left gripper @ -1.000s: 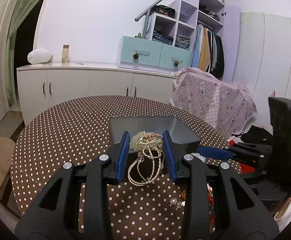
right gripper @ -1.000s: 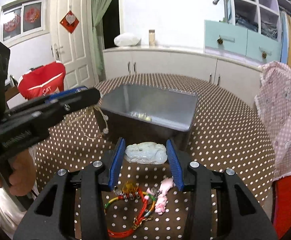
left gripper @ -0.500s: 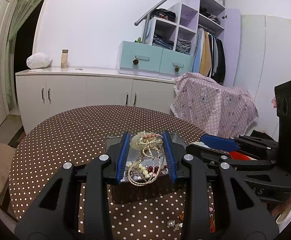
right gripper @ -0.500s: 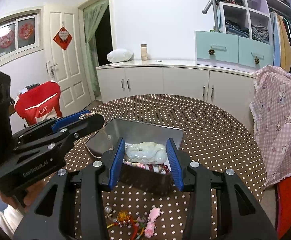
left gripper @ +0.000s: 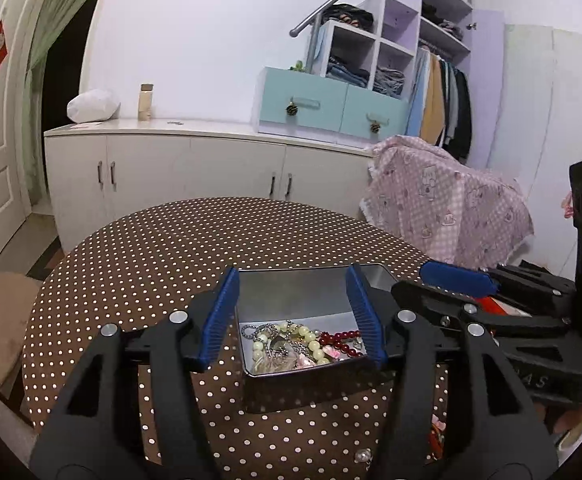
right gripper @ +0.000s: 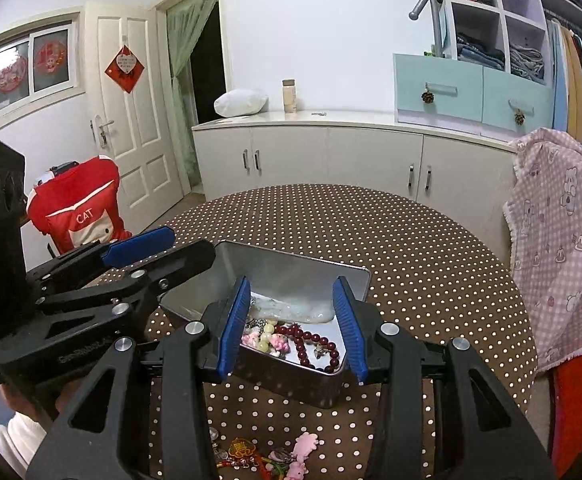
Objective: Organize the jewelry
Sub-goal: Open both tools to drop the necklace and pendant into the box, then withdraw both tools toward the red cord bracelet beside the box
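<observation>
Brown white-dotted tablecloth [left gripper: 171,264], silver tin [right gripper: 291,268], dark red beads [right gripper: 311,340].

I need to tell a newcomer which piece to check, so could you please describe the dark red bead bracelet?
On the round polka-dot table stands an open metal tin. The bracelet lies inside, at its near end: a loop of round, dark red beads beside pale beads and pink charms.

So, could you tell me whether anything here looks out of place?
Yes: a few trinkets, a red-corded charm and pink pieces, lie on the dotted tablecloth outside the metal tin, where the other jewelry sits in a heap.
</observation>
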The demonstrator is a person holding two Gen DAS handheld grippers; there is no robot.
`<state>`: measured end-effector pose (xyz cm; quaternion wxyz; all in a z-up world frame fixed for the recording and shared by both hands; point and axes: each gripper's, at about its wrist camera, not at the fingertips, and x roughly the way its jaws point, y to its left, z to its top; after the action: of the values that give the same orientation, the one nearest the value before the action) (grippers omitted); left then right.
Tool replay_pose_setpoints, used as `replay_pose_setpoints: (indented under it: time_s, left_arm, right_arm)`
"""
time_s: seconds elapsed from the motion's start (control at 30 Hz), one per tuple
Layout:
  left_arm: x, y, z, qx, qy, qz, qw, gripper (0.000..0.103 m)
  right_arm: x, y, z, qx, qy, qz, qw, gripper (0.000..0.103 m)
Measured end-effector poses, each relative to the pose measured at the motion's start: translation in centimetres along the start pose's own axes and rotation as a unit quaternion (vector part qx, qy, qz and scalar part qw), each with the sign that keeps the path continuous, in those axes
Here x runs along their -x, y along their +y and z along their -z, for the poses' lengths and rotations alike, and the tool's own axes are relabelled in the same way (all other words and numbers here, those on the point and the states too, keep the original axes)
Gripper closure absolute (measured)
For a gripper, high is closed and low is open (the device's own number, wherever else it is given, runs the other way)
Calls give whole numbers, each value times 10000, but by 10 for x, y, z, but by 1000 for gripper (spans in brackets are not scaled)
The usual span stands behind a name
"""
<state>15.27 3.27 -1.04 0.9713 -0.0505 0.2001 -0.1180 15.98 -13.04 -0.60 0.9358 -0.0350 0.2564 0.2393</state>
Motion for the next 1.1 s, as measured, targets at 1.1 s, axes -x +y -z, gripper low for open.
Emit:
replay_pose_setpoints:
  time_s: [1.1]
  left_arm:
    - [19, -16, 33, -445, 396, -60, 9982, 44]
  right_arm:
    - [24, -13, 37, -124, 291, 314, 9990, 62]
